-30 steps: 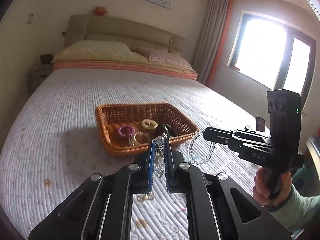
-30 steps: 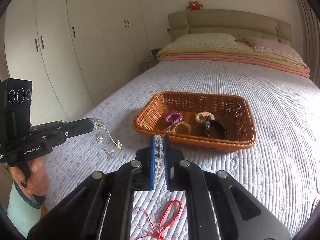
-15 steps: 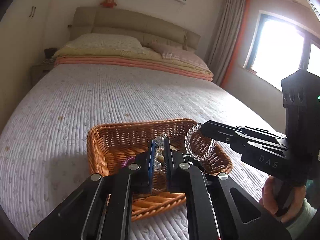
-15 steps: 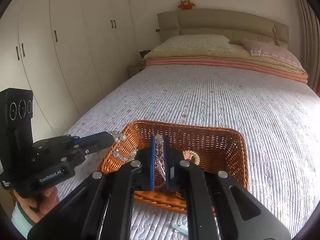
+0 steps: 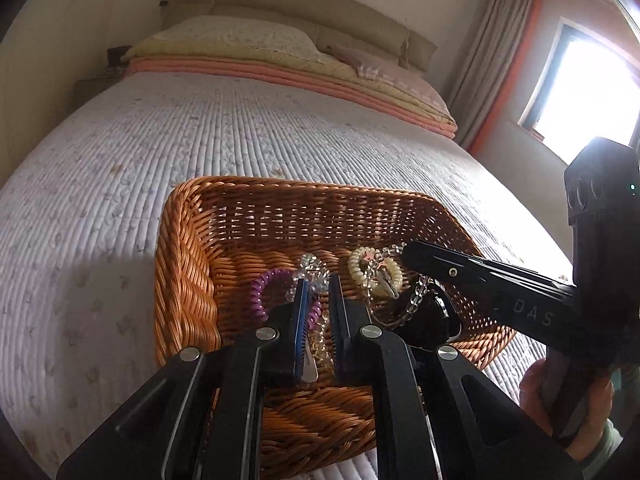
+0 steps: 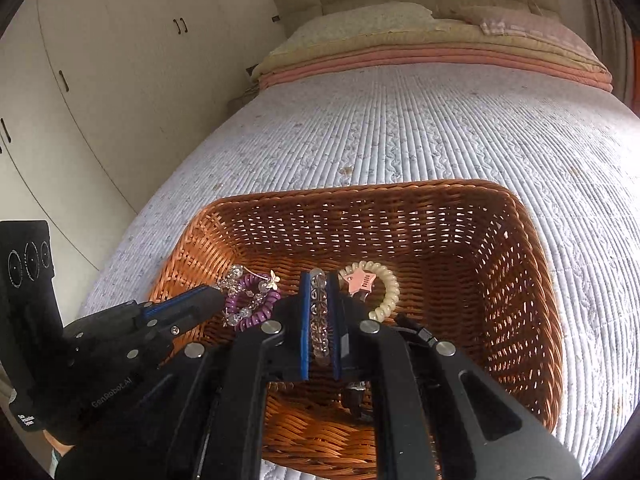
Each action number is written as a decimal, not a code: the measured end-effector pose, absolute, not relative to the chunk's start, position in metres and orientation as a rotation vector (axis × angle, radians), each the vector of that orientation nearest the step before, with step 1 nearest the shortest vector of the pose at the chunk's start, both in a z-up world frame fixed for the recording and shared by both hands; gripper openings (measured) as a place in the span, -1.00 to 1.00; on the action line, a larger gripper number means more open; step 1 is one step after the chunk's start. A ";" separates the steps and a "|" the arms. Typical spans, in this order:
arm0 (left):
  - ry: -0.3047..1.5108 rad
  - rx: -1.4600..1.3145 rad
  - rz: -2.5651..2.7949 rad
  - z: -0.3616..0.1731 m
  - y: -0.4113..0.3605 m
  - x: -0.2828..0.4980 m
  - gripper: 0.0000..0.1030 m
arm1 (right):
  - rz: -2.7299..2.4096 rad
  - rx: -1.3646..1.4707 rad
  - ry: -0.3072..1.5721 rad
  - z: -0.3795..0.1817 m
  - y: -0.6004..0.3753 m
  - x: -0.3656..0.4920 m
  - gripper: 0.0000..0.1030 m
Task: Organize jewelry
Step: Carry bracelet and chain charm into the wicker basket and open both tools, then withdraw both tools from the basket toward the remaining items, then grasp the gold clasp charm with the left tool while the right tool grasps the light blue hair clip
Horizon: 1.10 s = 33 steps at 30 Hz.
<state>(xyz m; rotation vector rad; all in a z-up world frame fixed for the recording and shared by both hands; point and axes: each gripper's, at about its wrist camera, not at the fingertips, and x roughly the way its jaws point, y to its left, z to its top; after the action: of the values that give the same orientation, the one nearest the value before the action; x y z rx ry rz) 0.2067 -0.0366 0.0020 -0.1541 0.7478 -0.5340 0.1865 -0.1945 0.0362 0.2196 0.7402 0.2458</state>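
Note:
A brown wicker basket (image 5: 188, 264) (image 6: 520, 272) sits on the bed. Inside lie a purple coil hair tie (image 5: 260, 292) (image 6: 240, 300), a cream coil tie with a pink star (image 5: 356, 270) (image 6: 384, 276) and a black item (image 5: 424, 320). My left gripper (image 5: 318, 280) (image 6: 216, 292) is inside the basket, shut on a clear crystal bracelet with a small flower charm (image 5: 314, 270) (image 6: 240, 280). My right gripper (image 6: 320, 280) (image 5: 404, 250) is also over the basket, shut on a clear bead bracelet (image 6: 319, 320) (image 5: 416, 300).
The basket rests on a white quilted bedspread (image 5: 200, 128) (image 6: 400, 128). Pillows and folded blankets (image 5: 260, 48) lie at the headboard. White wardrobes (image 6: 100, 60) stand at the left, a window and curtain (image 5: 580, 80) at the right.
Both grippers have moved forward and down from in front of the basket into it, each still carrying its bracelet. The basket now fills the lower views.

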 end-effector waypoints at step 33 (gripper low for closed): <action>0.831 -0.067 -0.537 -0.031 0.034 0.036 -0.22 | 0.210 0.214 0.770 -0.011 -0.255 0.059 -0.26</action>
<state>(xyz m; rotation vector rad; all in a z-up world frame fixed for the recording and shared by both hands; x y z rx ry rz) 0.0356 0.0338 -0.0314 -0.0674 0.8308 -0.5365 0.0588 -0.2551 -0.0112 0.2145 0.7696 0.2099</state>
